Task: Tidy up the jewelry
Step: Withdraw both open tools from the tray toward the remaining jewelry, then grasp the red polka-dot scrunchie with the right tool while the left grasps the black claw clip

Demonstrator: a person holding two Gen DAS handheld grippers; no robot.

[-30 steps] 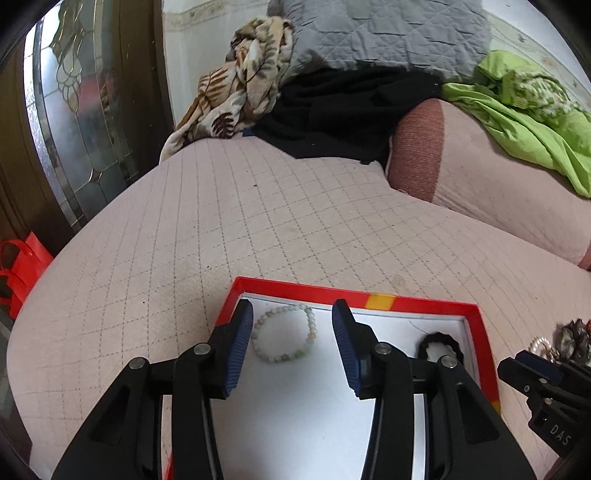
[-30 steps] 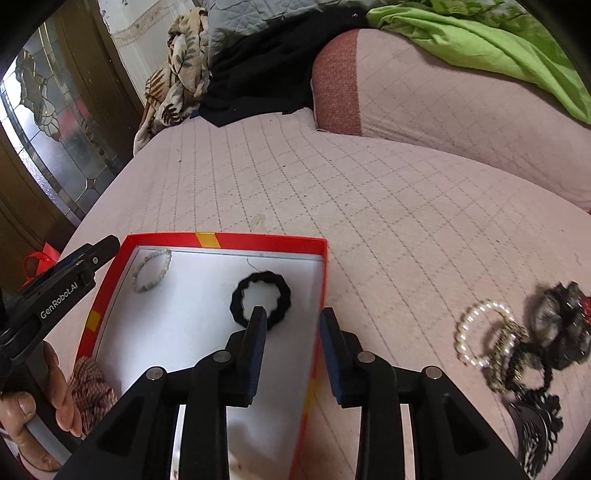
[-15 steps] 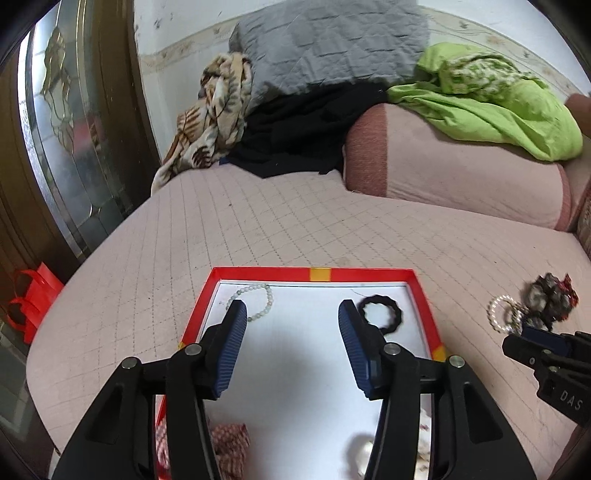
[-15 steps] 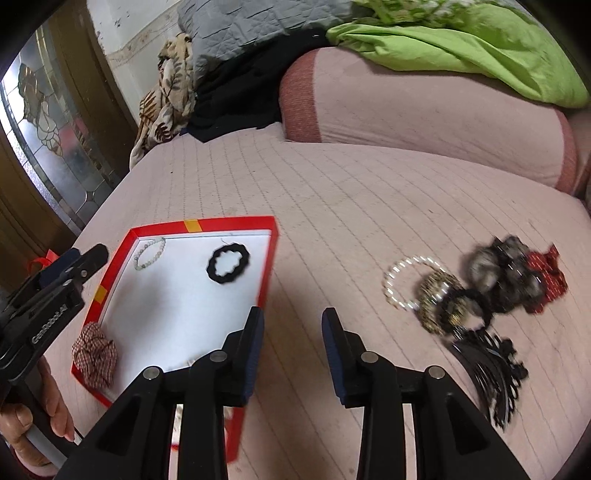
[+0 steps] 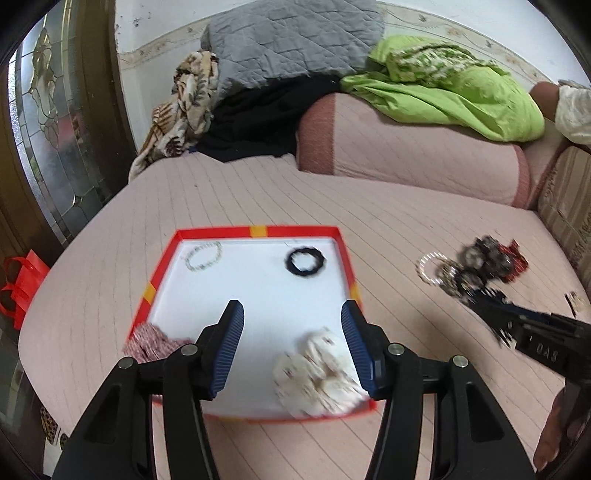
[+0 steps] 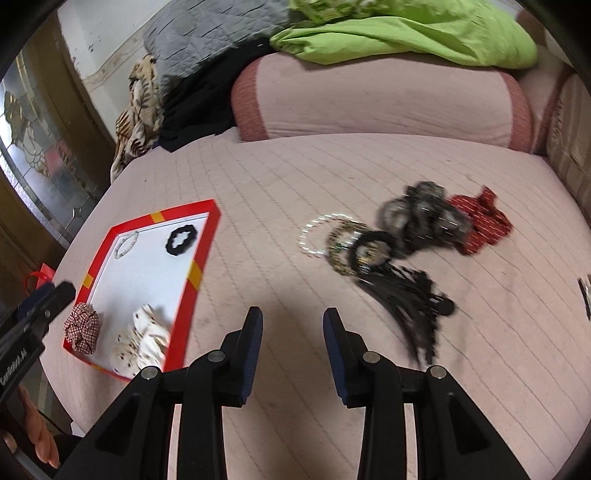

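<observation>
While both tools hang above the pink quilted bed (image 6: 280, 192), neither holds anything: the left tool (image 5: 291, 347) has its fingers wide apart over the near half of the red-rimmed tray (image 5: 258, 231), and the right tool (image 6: 292, 338) has its fingers apart over bare quilt between the tray (image 6: 195, 275) and the loose pile.

Inside the tray lie four things, well apart: a pale bead bracelet (image 5: 203, 256) in the far left corner, a black scalloped hair ring (image 5: 306, 261) toward the far right, a red checked scrunchie (image 6: 82, 326) at the near left corner, and a cream spotted scrunchie (image 5: 317, 373) at the near right, just beside the left tool's right finger.

Off to the right, on the quilt, sits the unsorted heap: a white pearl bracelet (image 6: 316, 236), a beaded bangle (image 6: 343, 245) touching it, a black ring (image 6: 371, 251), dark grey scrunchies (image 6: 421, 216), a red patterned scrunchie (image 6: 480, 225) and a black fringed piece (image 6: 410, 299) nearest the right tool. All are blurred.

Behind, a pink bolster (image 6: 369, 99) carries a lime green cloth (image 6: 424, 33); a grey quilted cushion (image 5: 291, 40), black fabric (image 5: 266, 118) and a leaf-print cloth (image 5: 184, 107) crowd the far corner. A stained-glass door (image 5: 40, 129) and a red bag (image 5: 22, 284) stand left of the bed.
</observation>
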